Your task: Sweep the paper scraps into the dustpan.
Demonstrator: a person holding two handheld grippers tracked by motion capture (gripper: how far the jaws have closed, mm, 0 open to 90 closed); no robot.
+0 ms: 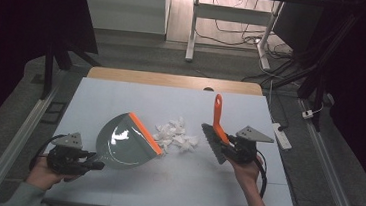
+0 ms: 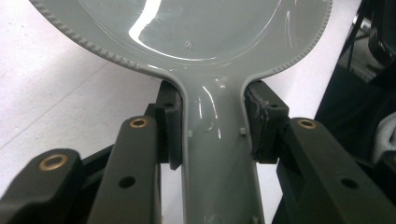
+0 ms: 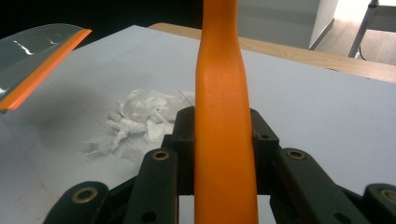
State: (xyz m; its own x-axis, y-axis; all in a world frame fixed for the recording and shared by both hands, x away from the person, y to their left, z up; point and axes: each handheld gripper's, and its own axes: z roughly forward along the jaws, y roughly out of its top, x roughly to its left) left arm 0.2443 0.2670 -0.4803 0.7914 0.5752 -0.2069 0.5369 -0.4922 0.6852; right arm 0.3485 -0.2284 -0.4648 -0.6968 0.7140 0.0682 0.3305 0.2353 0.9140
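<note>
My left gripper (image 1: 96, 165), lower left, is clamped tight on the dustpan (image 1: 125, 140) handle. Right gripper (image 1: 226, 146), mid-right, pinches the brush (image 1: 217, 128) handle; paper scraps (image 1: 175, 135) lie btwn them at center.

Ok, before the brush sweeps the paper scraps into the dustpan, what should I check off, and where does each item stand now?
1. Left gripper clamped on the dustpan handle: ok.
2. Right gripper clamped on the brush handle: ok.
3. Paper scraps lie between the dustpan's orange lip and the bristles: ok.
4. Orange lip flat on the table: not ok, it looks raised in the right gripper view.
5. Bristles touching the table: cannot tell.
</note>
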